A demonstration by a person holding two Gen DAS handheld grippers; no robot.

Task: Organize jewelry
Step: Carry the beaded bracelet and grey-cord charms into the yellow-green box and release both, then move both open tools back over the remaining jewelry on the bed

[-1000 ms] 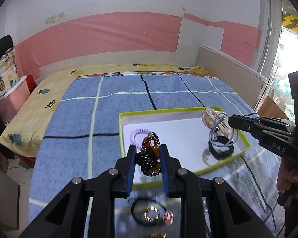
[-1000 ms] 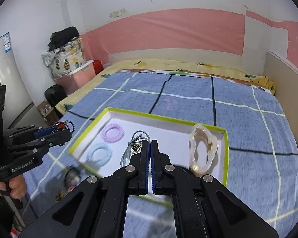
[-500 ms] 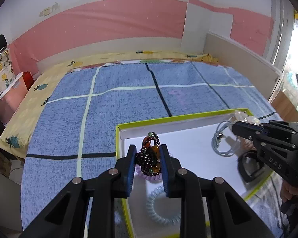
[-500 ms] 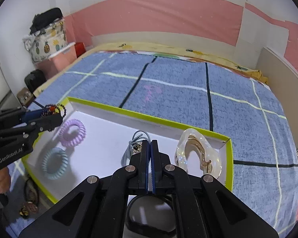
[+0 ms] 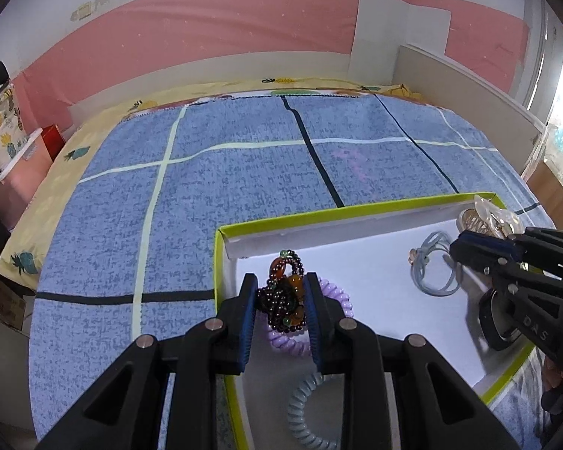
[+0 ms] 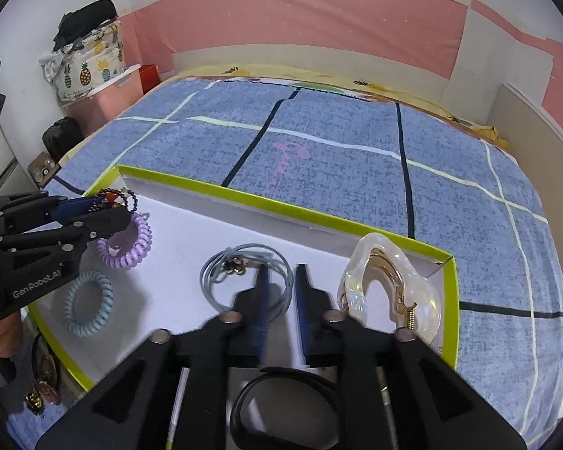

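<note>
My left gripper hangs over the near left corner of the white tray with the green rim. A beaded bracelet of dark purple and amber beads is pinched between its blue pads, just above a purple coil hair tie; its jaws are opening. My right gripper is low over the tray floor. Its jaws are opening too, blurred and apart, with nothing pressed between them. The grey cord hair tie lies loose under its left finger. In the right wrist view my left gripper shows with the bracelet.
The tray also holds a blue coil tie, a pearly hair claw at the right wall and a black band near the front. More small pieces lie on the blue checked blanket left of the tray.
Both grippers came forward and down over the tray. The right gripper went from shut on the grey hair tie to apart, leaving it on the tray floor. The left still carries the bracelet.
</note>
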